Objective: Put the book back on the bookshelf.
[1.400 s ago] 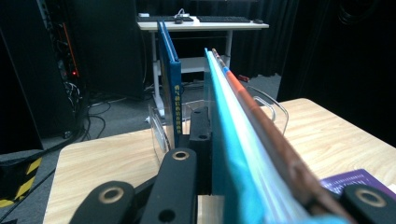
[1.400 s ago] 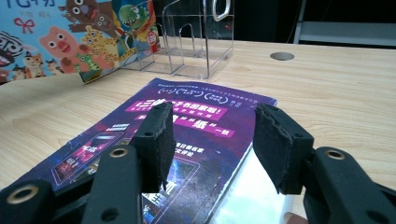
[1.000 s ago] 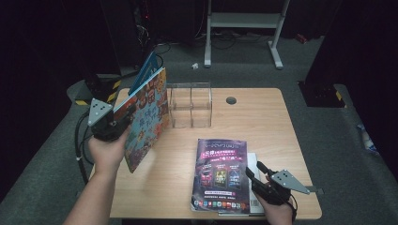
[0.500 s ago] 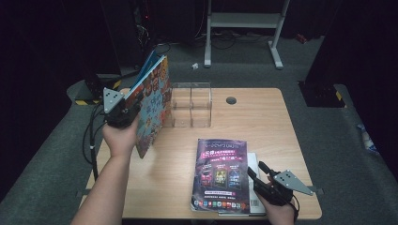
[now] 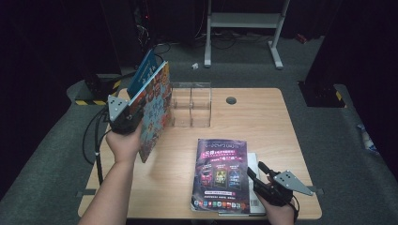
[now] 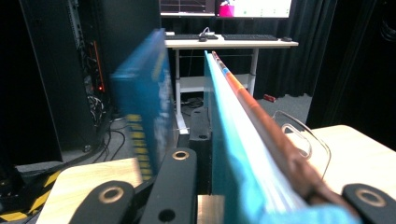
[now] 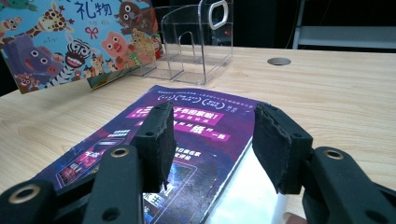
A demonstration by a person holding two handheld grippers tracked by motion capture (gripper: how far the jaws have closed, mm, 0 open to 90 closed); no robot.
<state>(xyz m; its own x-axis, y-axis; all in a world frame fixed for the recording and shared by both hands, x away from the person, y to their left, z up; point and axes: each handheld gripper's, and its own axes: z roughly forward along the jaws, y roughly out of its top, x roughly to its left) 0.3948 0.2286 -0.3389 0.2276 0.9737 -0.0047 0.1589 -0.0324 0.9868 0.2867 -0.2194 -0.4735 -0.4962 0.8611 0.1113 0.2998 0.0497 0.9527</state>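
Observation:
My left gripper (image 5: 130,117) is shut on a colourful picture book (image 5: 155,110) and holds it upright and tilted above the table's left side. The book's teal edge (image 6: 233,154) runs between the jaws in the left gripper view. A blue book (image 5: 142,72) sits against its far side, and I cannot tell if it is gripped too. A clear acrylic file holder (image 5: 191,105) stands just right of the books. My right gripper (image 5: 256,169) is open at the front right, its pads (image 7: 156,135) low over a purple magazine (image 5: 220,173) lying on a white book (image 7: 243,196).
The wooden table (image 5: 263,122) has a round cable hole (image 5: 231,100) at the back. A cable (image 5: 96,136) hangs off the left edge. A white desk frame (image 5: 244,23) stands on the floor beyond the table.
My left gripper has carried the upright books forward and to the right, closer to the clear holder. The right gripper and the purple magazine have stayed put.

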